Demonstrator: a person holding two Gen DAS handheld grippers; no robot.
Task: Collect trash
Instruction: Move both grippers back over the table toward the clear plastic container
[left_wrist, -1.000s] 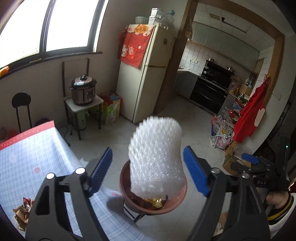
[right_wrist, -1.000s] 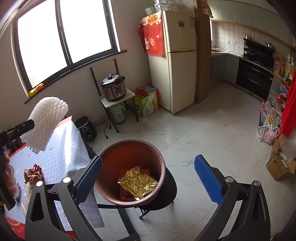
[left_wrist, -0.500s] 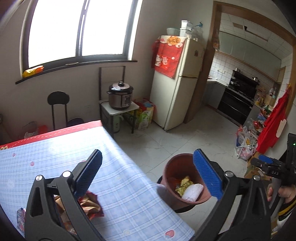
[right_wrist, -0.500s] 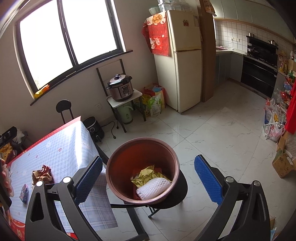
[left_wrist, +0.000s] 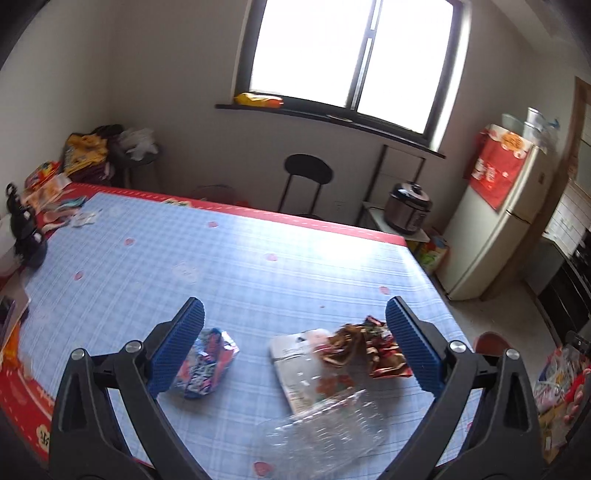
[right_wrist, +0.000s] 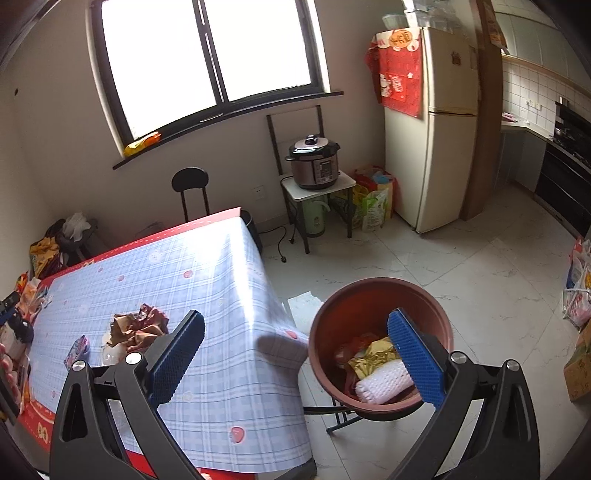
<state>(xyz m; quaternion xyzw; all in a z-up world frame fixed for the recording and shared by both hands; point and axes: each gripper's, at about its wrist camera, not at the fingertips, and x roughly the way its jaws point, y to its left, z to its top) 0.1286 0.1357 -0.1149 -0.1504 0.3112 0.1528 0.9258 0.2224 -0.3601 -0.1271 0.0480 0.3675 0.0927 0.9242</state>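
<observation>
The left hand-held gripper (left_wrist: 293, 345) hangs wide and empty above the worktop (left_wrist: 258, 258); the right hand-held gripper (right_wrist: 295, 356) is also wide, holding nothing. Beside the white packet (left_wrist: 295, 363) lie a clear plastic tray (left_wrist: 327, 432), a brown wrapper (left_wrist: 369, 349) and, further off, a blue wrapper (left_wrist: 207, 363). The packet's long axis runs toward the camera. A pinch on the slick tray may well slip, or drag the neighbouring wrapper off the edge short of the bin (right_wrist: 380, 306).

A crumpled blue wrapper (left_wrist: 207, 363), a white packet (left_wrist: 295, 363), brown-red wrappers (left_wrist: 367, 349) and clear plastic (left_wrist: 328, 432) lie on the table. The bin (right_wrist: 380, 295) holds a white foam sleeve (right_wrist: 384, 380) and gold foil (right_wrist: 373, 356).
</observation>
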